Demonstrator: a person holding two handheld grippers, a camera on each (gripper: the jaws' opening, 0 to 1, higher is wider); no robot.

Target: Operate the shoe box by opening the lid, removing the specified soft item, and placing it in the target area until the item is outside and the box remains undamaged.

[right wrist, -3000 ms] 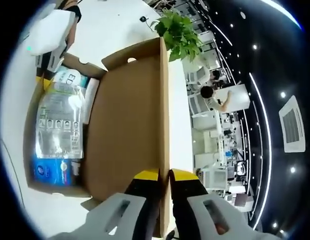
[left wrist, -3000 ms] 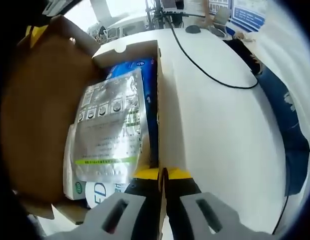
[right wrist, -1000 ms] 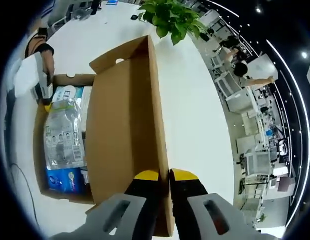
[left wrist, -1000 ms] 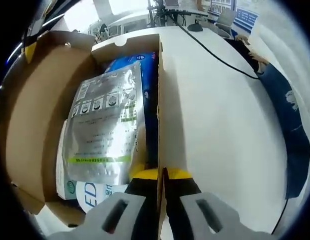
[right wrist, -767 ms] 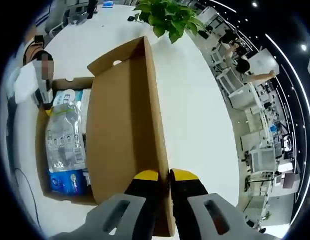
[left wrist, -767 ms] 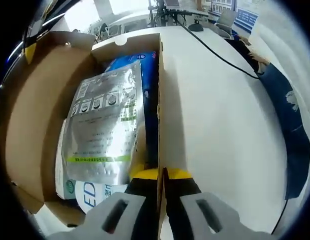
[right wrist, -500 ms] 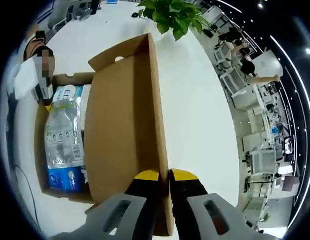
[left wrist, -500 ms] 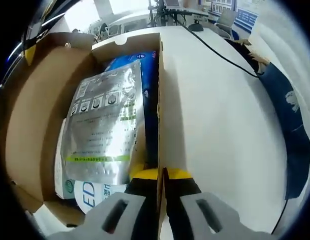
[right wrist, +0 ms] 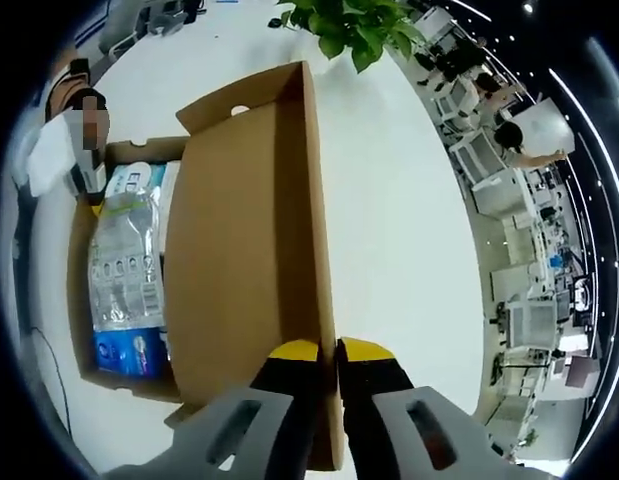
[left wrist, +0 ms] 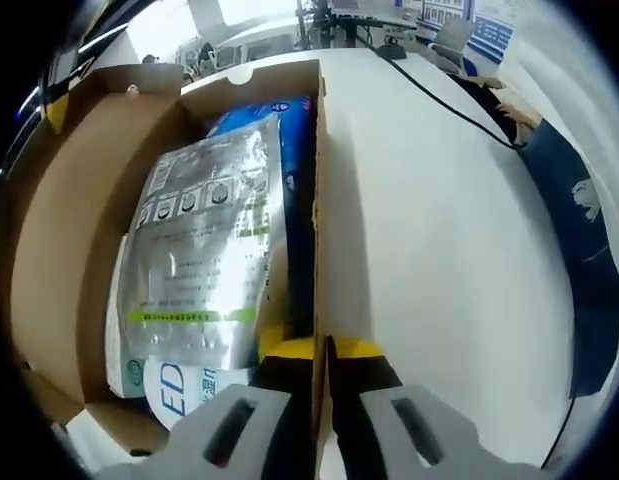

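The brown cardboard shoe box (left wrist: 316,150) lies open on a white table. Inside it a silver pouch (left wrist: 194,250) rests on a blue pack (left wrist: 264,110) and a white pack (left wrist: 179,385). My left gripper (left wrist: 322,347) is shut on the box's side wall. The raised lid (right wrist: 239,250) leans back from the box, and my right gripper (right wrist: 324,347) is shut on its free edge. The right gripper view also takes in the silver pouch (right wrist: 124,265), the blue pack (right wrist: 129,352) and the left gripper (right wrist: 87,192) at the box's far wall.
The white table (left wrist: 439,250) stretches to the right of the box. A black cable (left wrist: 439,95) crosses it, and dark blue cloth (left wrist: 579,250) lies along its edge. A green plant (right wrist: 359,25) stands beyond the lid. A person stands behind the left gripper.
Since three seconds ago the lid has swung further back from the box, with my right gripper still on its edge. Over the last second only small shifts show.
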